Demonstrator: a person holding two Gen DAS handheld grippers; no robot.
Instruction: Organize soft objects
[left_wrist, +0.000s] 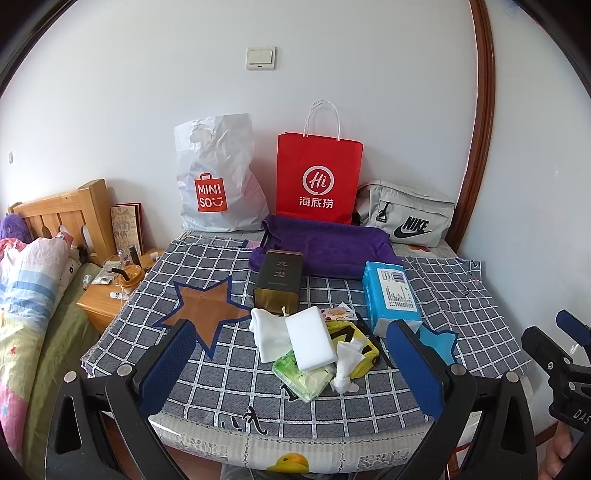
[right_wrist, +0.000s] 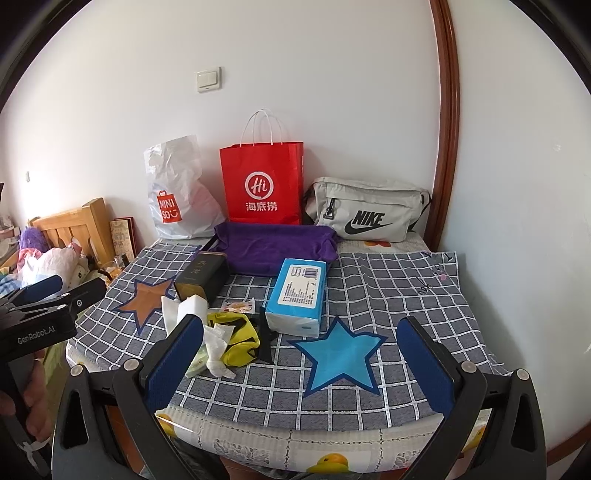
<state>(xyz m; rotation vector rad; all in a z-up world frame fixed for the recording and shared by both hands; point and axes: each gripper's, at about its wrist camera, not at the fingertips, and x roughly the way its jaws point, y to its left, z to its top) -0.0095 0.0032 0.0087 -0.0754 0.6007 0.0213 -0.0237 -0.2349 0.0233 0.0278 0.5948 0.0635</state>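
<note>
Bed (left_wrist: 22, 295) with pillows far left; wooden nightstand (left_wrist: 98, 306) beside it. Counter (left_wrist: 461, 295) under checked cloth. Left tongs (left_wrist: 291, 365) spread wide, empty, hovering short of the soft-object pile near the front edge: white folded cloth (left_wrist: 308, 338) atop green wet-wipe pack (left_wrist: 310, 378), crumpled tissue (left_wrist: 347, 365), yellow pouch (left_wrist: 364, 350). Dark tin (left_wrist: 279, 284) just behind pile. Purple towel (left_wrist: 332, 247) further back. Blue tissue pack (right_wrist: 299, 295) right of pile. Right tongs (right_wrist: 299, 363) spread wide, empty, above blue star patch (right_wrist: 340, 356). At wall: Miniso bag (left_wrist: 218, 177), red paper bag (left_wrist: 317, 177), grey Nike bag (left_wrist: 406, 214).
</note>
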